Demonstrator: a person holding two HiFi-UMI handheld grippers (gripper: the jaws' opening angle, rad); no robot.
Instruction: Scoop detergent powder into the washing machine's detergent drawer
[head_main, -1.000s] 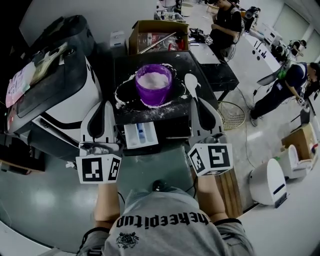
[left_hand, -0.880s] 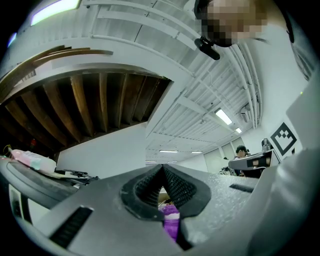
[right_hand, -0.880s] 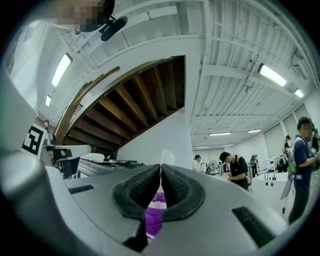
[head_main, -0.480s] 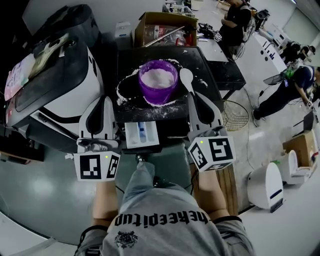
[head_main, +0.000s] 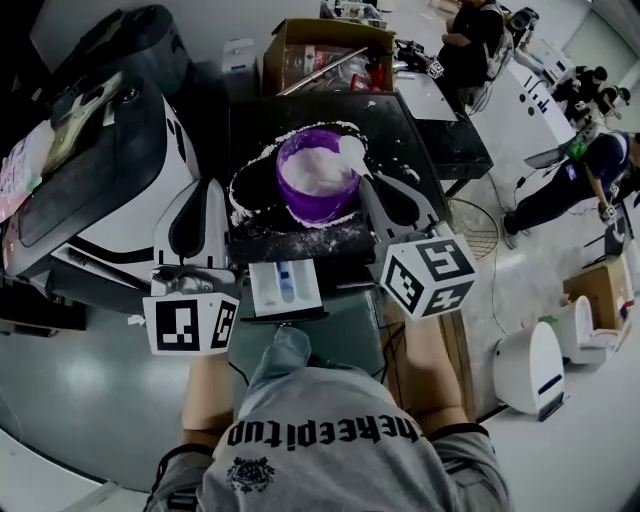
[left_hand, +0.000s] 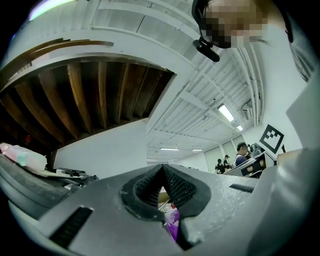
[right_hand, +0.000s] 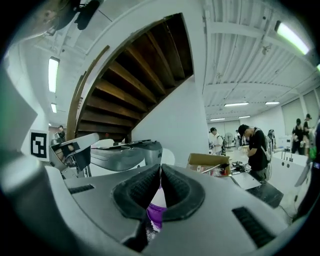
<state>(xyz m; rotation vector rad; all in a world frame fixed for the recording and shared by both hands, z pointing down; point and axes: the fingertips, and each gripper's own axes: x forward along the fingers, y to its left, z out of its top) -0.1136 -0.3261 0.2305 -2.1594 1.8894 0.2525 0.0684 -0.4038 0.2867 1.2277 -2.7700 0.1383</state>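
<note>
A purple bowl (head_main: 318, 178) of white detergent powder stands on the black table (head_main: 415, 130), ringed by spilled powder. My right gripper (head_main: 369, 184) is shut on the handle of a white spoon (head_main: 352, 151), whose head lies over the bowl's right rim on the powder. In the right gripper view the jaws (right_hand: 160, 172) pinch the spoon (right_hand: 159, 196) above the purple bowl (right_hand: 154, 216). My left gripper (head_main: 206, 185) is shut and empty, left of the bowl. The open detergent drawer (head_main: 285, 286) sits between both grippers, in front of the bowl. The left gripper (left_hand: 161, 170) shows the purple bowl (left_hand: 173, 223) below its jaws.
The washing machine (head_main: 110, 170) stands at the left beside the table. A cardboard box (head_main: 325, 55) of odds and ends sits behind the table. People (head_main: 480, 40) stand at benches at the far right. A white bin (head_main: 530, 365) is on the floor to my right.
My right gripper has swung left and tilted, carrying the spoon's head from beside the bowl's right side onto the powder. The left gripper has stayed put.
</note>
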